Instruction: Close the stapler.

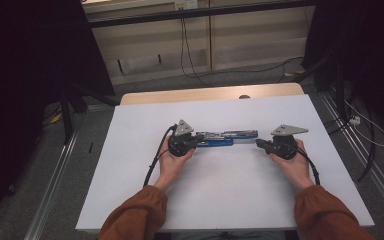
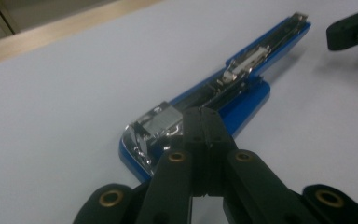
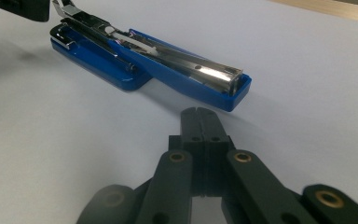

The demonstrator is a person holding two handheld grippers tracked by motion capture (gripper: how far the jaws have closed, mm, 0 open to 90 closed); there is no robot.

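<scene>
A blue stapler (image 1: 225, 137) lies opened out flat on the white table (image 1: 220, 195), its metal magazine facing up. My left gripper (image 1: 196, 139) is at its left end. In the left gripper view the stapler (image 2: 242, 79) stretches away from the shut left gripper (image 2: 203, 122), whose tips sit at the shiny hinge end; nothing shows between the jaws. My right gripper (image 1: 258, 142) is just off the stapler's right end. In the right gripper view the right gripper (image 3: 199, 116) is shut with nothing in it, a short gap from the stapler (image 3: 168, 70).
The table has a wooden far edge (image 1: 210, 94). Beyond it are a wall panel and hanging cables (image 1: 185, 45). Metal rails (image 1: 55, 180) run along the floor at both sides. Dark curtains stand to the left and right.
</scene>
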